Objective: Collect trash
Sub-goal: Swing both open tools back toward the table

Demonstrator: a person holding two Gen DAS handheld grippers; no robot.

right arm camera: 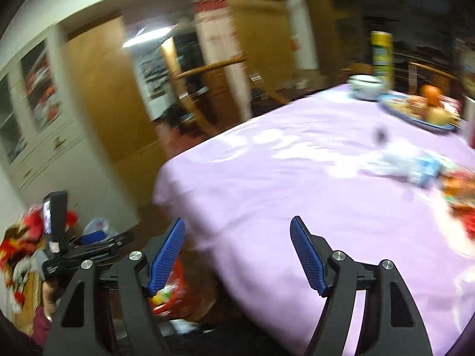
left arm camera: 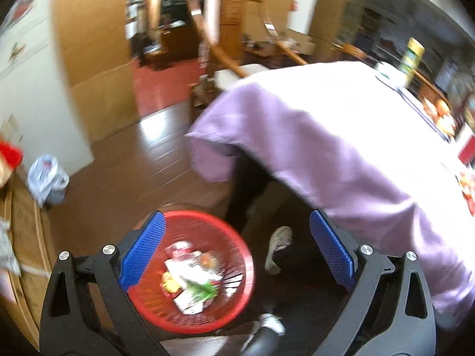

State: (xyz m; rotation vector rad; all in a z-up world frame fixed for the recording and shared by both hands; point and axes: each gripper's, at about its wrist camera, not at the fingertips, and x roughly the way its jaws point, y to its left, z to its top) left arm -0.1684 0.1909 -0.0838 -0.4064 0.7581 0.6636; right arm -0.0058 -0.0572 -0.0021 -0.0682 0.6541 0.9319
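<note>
Crumpled wrappers, white, red and green, lay heaped in a red mesh basket on the dark floor beside the lilac-covered table. The left gripper hung above the basket, jaws spread and empty. The right gripper pointed across the table's near edge, jaws likewise spread, where blurred packets lay.

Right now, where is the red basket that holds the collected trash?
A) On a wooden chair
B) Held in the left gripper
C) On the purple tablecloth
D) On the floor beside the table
D: the red basket with wrappers in it stands on the dark floor beside the table; the left gripper is open above it, holding nothing.
</note>
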